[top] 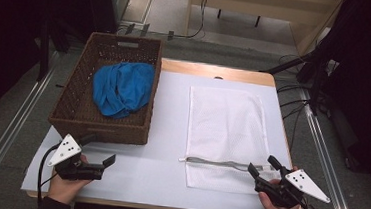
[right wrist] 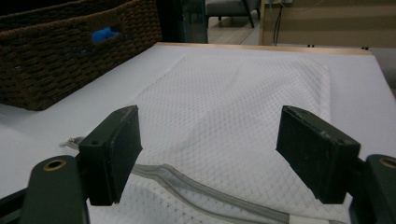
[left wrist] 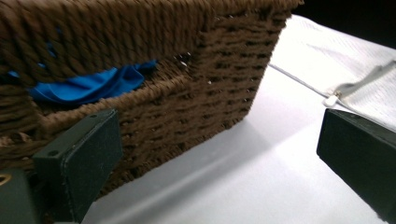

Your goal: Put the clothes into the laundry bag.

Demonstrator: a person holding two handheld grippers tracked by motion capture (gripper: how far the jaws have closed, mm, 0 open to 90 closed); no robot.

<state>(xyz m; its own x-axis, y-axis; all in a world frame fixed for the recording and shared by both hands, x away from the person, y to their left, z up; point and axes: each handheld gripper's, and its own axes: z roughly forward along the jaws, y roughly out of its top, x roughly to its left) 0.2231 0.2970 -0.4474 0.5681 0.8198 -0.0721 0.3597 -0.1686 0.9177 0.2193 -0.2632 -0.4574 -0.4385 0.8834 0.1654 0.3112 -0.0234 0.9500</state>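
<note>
Both tongs gape wide: right tongs (top: 261,173) by the mesh laundry bag's (top: 227,123) zipper (top: 214,162), lower right, could pinch mesh instead; left tongs (top: 99,164) idle.

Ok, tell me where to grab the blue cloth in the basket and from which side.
Grip the bunched top of the blue cloth, coming straight down from above. It lies crumpled inside the wicker basket, whose tall woven walls block any sideways approach, and its raised folds probably give the jaws something to pinch.
</note>
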